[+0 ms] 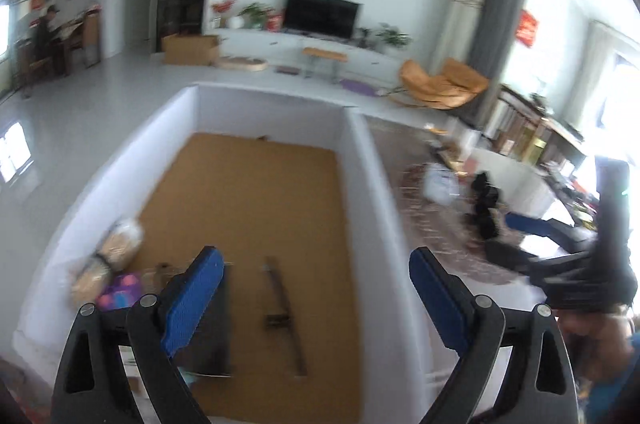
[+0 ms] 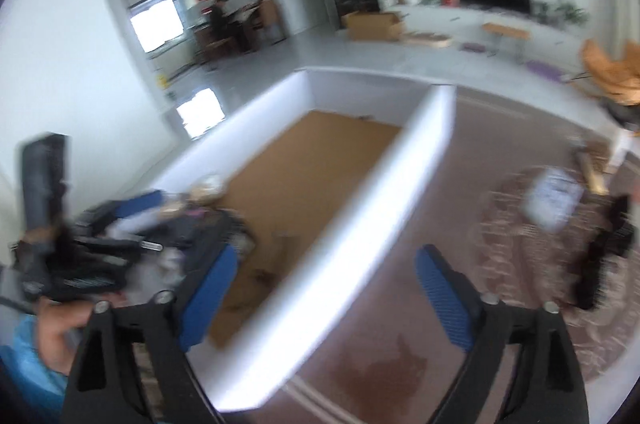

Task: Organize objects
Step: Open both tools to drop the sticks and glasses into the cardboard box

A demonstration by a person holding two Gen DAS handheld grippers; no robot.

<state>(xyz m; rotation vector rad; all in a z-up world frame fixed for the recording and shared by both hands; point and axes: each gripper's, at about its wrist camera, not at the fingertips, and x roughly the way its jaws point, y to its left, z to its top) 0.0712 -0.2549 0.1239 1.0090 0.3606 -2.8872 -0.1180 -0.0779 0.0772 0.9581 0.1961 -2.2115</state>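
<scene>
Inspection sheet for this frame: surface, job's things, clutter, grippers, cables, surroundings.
Surface: white-walled bin with brown cardboard floor; patterned rug beside it.
Job's things: bagged items, pink-purple pack and dark flat object in the bin's near left; dark strip mid-floor.
Clutter: black items and white bag on the rug.
Grippers: left gripper and right gripper open, empty.
Cables: nothing seen.
Surroundings: television, orange chair, person at a far table.

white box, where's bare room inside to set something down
The far half of the white-walled box, its brown cardboard floor up to the back wall, is bare. The near left corner is crowded: bagged bread, a purple packet, a dark flat panel.
</scene>
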